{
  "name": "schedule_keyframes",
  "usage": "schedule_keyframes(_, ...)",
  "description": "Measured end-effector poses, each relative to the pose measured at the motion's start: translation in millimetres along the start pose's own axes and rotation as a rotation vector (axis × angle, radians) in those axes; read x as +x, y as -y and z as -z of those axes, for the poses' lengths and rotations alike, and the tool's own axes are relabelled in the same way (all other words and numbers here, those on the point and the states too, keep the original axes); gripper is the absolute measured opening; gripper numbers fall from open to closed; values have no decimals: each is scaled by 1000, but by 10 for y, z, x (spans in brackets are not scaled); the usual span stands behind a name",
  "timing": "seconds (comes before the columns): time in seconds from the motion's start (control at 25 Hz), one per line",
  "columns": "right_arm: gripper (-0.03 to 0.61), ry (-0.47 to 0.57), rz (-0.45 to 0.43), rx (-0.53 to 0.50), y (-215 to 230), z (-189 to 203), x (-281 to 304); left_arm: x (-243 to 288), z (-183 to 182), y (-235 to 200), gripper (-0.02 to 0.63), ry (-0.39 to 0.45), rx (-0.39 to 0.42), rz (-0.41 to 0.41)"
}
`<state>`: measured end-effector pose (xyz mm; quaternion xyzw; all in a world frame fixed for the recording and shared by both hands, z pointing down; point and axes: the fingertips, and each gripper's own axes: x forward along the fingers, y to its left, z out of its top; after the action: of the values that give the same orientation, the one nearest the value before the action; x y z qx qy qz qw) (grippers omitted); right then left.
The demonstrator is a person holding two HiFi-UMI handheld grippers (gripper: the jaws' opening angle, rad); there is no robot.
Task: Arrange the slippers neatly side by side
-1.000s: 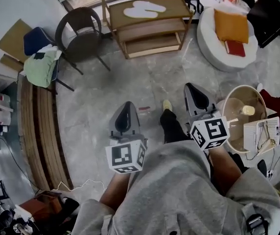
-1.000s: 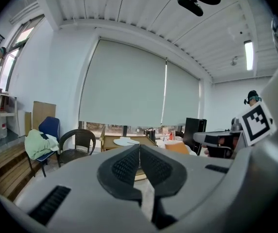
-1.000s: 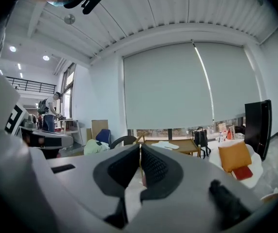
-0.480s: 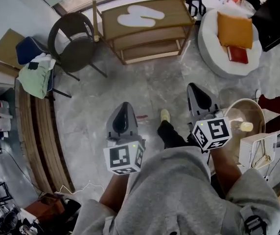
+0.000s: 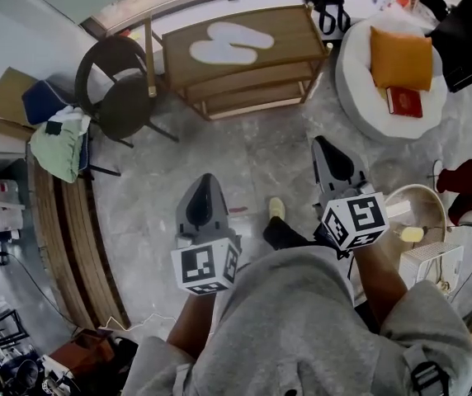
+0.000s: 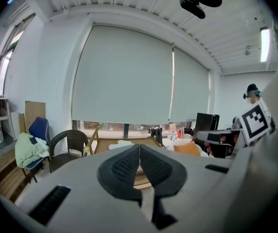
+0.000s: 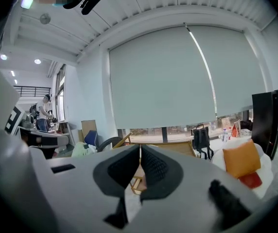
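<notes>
A grey marbled floor (image 5: 244, 151) spreads out in front of the wooden shelf (image 5: 294, 33), a light-wood rack of three tiers that stands against the window wall. Right of the shelf is a round white seat (image 5: 358, 77). Left of the shelf, almost touching its corner post, is a dark wicker chair (image 5: 116, 89).

Well in front of the shelf, on the person's side of the open floor, both grippers are held side by side and point towards it. The left gripper (image 5: 205, 180) has its ribbed black pads pressed together with nothing between them, as its own view shows. The right gripper (image 5: 323, 143) has its jaws closed in the same way and is empty too. Each carries a cube faced with a square black-and-white pattern.

The slippers (image 5: 229, 44) lie on the top tier of the shelf, on its left half. They are a plain white pair, flat and long with rounded ends. They touch along their long sides but are staggered, one set further right than the other, and both slant across the top instead of lining up with its edges.

Right of the shelf, an orange cushion (image 5: 401, 56) lies on the round seat, with a red book (image 5: 403, 101) just beside it on the side away from the window.
</notes>
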<state>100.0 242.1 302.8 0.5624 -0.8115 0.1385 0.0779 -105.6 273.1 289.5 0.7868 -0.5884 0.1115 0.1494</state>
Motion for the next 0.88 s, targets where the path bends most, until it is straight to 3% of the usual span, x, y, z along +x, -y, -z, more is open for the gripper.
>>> schedule_keyframes(0.36, 25, 24, -39, -8, 280, -202, 389, 423, -199, 131, 15, 14, 12, -12)
schedule_keyframes(0.88, 25, 40, -34, -32, 313, -371, 896, 918, -418, -129, 15, 53, 18, 8)
